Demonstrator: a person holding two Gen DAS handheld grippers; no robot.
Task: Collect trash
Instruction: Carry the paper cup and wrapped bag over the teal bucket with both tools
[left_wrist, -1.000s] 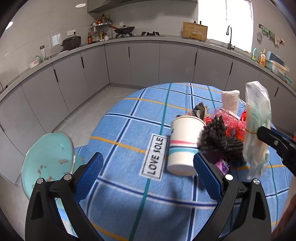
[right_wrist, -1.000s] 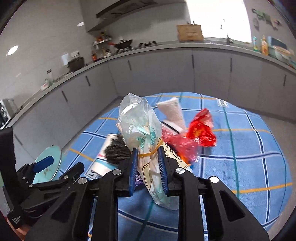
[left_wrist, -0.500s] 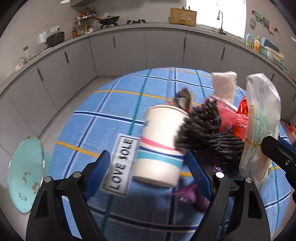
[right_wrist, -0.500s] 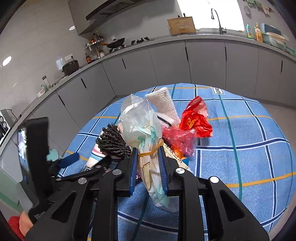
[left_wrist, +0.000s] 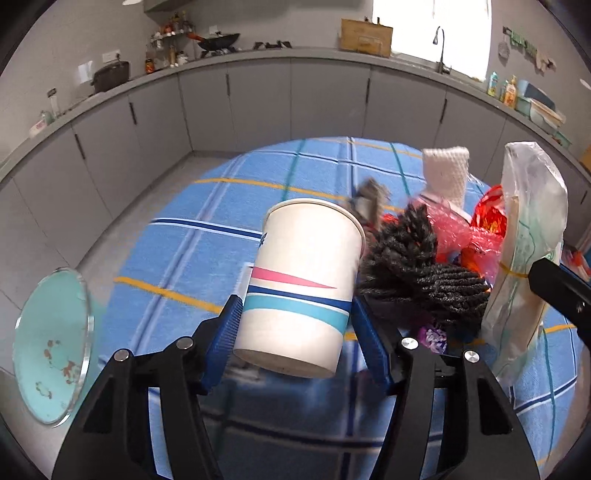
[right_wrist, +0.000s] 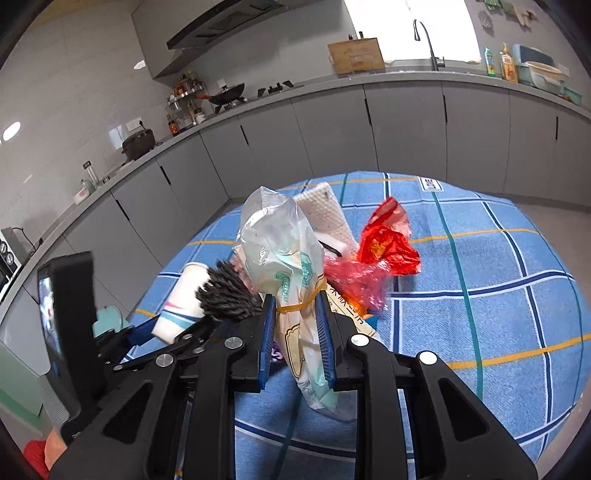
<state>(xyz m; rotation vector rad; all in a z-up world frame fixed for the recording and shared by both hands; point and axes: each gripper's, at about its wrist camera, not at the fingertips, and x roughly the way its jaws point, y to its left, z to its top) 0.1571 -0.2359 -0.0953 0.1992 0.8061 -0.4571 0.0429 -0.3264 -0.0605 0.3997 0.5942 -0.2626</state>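
- Left wrist view: the left hand-held gripper (left_wrist: 299, 334) has its blue pads against both sides of a white paper cup (left_wrist: 304, 286) with pink, navy and teal stripes, pinching it near its base; the cup tilts, rim away from the camera.
- Just right of the cup, touching its rim, lies a black knitted bundle (left_wrist: 421, 275), with red and pink plastic wrappers (left_wrist: 469, 236) and a white textured piece (left_wrist: 445, 175) behind it, all on the blue checked cloth (left_wrist: 207, 236) of the round worktop.
- At far right a clear plastic bag (left_wrist: 528, 236) bound by a yellow rubber band stands upright beside a black finger of the other gripper.
- A pale green glass lid (left_wrist: 50, 343) shows at the lower left, off the worktop.
- Right wrist view: the right hand-held gripper (right_wrist: 297, 338) is pressed onto the clear plastic bag (right_wrist: 291, 273) just below the rubber band, holding it upright.
- Left of it, the cup (right_wrist: 181, 299) sits in the left hand-held gripper (right_wrist: 155, 328), the black bundle (right_wrist: 227, 295) against it; the red wrappers (right_wrist: 380, 251) lie to the right on the cloth (right_wrist: 498, 280).
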